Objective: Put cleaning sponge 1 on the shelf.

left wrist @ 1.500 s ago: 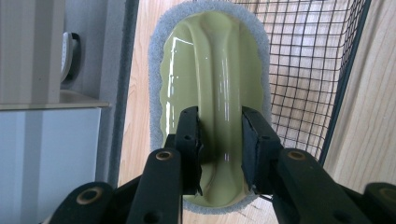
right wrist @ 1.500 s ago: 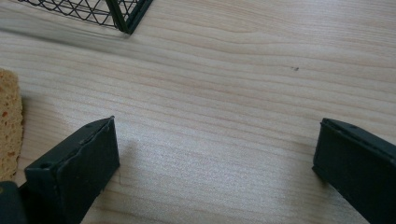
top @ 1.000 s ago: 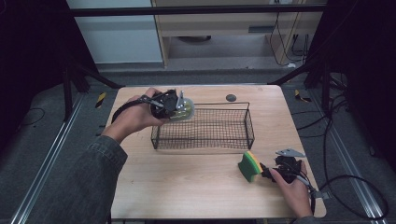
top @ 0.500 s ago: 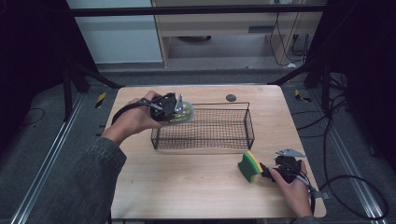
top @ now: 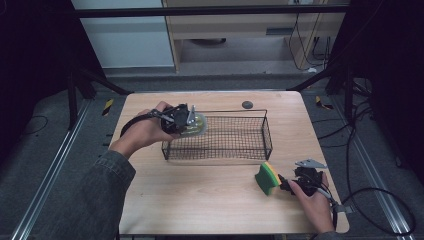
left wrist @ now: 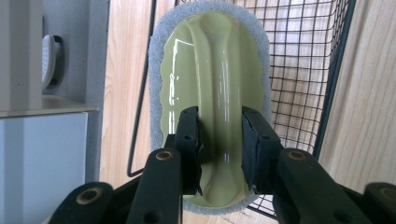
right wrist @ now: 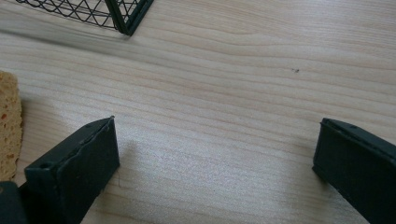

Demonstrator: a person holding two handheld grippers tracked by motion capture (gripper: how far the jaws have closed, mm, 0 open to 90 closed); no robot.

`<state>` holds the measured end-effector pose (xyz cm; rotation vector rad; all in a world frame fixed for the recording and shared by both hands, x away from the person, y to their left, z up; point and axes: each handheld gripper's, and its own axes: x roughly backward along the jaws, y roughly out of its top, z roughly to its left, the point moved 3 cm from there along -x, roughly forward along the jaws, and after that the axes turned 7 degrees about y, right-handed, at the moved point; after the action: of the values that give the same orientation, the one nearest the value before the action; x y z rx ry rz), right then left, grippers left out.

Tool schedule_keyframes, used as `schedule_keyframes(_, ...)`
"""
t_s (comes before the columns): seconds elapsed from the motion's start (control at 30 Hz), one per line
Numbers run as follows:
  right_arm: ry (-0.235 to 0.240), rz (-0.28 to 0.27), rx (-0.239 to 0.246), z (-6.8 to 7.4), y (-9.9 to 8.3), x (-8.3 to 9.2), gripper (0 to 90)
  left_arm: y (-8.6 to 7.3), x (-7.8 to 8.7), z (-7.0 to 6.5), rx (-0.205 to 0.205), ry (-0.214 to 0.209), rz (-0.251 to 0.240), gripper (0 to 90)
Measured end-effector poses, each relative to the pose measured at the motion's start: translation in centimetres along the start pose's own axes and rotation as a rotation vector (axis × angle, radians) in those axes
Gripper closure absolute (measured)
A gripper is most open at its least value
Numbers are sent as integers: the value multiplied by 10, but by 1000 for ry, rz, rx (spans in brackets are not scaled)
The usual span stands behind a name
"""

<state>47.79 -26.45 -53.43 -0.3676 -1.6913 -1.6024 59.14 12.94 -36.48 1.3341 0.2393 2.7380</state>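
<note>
The left gripper (left wrist: 219,140) is clenched on the scrubber (left wrist: 212,79) at the basket's (top: 250,150) left edge; the scrubber's near end is hidden by the jaws.

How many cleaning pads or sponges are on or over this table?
2. A pale green scrubber with a grey pad is held in the left tool at the wire basket's left end. A green and yellow sponge stands on the table beside the right tool.

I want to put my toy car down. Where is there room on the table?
The near side of the table is bare, between the wire basket and the front edge, left of the sponge. The strip behind the basket is narrow, with a small dark disc.
</note>
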Motion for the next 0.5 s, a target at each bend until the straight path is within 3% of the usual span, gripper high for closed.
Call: schedule_keyframes(0.5,-2,2,4,0,0,0,5,-3,-9,-3,-5,-33,-2,699)
